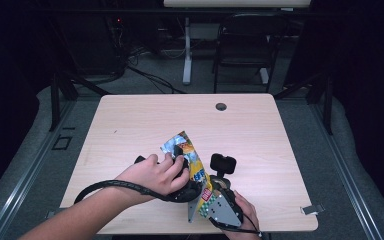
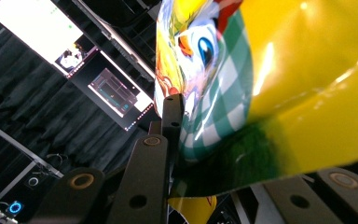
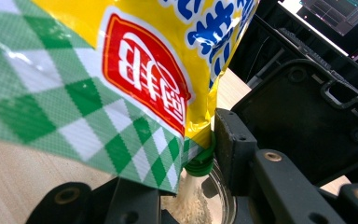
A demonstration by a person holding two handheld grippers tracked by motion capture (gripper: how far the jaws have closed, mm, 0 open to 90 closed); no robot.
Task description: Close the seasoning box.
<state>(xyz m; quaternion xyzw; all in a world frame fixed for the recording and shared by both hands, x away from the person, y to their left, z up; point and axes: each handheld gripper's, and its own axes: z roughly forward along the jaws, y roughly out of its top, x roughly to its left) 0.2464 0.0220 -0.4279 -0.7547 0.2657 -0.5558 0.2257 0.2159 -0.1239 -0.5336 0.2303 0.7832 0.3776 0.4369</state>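
Above the near middle of the wooden surface point(image 1: 130, 120), a yellow snack bag point(image 1: 192, 160) with a green-and-white check pattern and a red label stood lifted between the two grippers, its crinkled silver top pointing away from the person. The left gripper point(image 1: 180, 155), carried in the left hand point(image 1: 155, 175), had its jaws closed on the upper part of the bag; in the left gripper view a black jaw pressed flat against the foil of the bag point(image 2: 261, 93). The right gripper point(image 1: 215, 192), with its grey plate on top, sat at the surface's near edge in the right hand point(image 1: 247, 212), and its jaws gripped the bag's lower corner point(image 3: 121, 93). Below that corner, a green spout point(image 3: 200, 163) let pale powder point(image 3: 193, 200) fall into a clear glass container point(image 3: 226, 200) on the surface
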